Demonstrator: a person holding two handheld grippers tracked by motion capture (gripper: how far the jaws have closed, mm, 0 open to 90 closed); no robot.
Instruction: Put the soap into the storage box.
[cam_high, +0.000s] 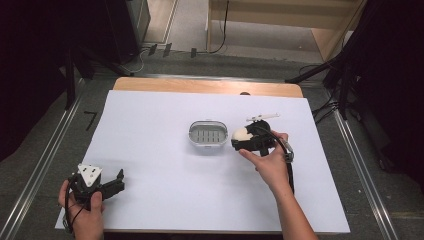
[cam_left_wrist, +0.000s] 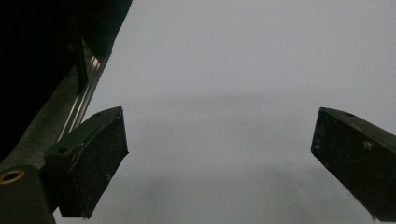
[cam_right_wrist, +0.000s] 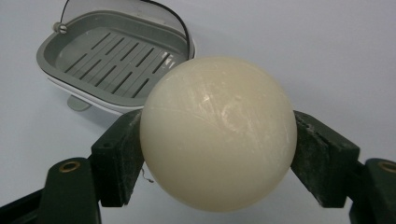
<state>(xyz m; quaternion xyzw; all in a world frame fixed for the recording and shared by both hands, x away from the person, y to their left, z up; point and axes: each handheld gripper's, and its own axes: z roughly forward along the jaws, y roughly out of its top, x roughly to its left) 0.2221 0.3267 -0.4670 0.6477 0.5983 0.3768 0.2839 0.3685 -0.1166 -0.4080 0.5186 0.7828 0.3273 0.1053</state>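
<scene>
- Two claws are in the person's hands over a tabletop (cam_high: 165, 200) covered with a white sheet.
- The right claw (cam_high: 243, 138) is clamped on a smooth cream-white ball (cam_right_wrist: 218, 133), one black jaw pressed to each side of it, as the right gripper view shows.
- In the high view the ball (cam_high: 241, 133) sits at the tip of that claw, just beside the right rim of a grey oval plastic dish with a slotted floor (cam_high: 208, 133).
- Seen from the right claw, the dish (cam_right_wrist: 116, 60) lies just ahead of the ball and to its left; its slotted floor carries nothing.
- Whether the ball touches the sheet or is held clear of it cannot be told.
- A thin white stick-like object (cam_high: 262, 117) lies on the sheet just beyond the right claw; its kind is too small to make out.
- The left claw (cam_high: 116, 183) is well apart from the dish, near the front left corner of the sheet.
- Its jaws stand wide apart with nothing between them; bare white sheet (cam_left_wrist: 224, 140) lies between and ahead of them.
</scene>
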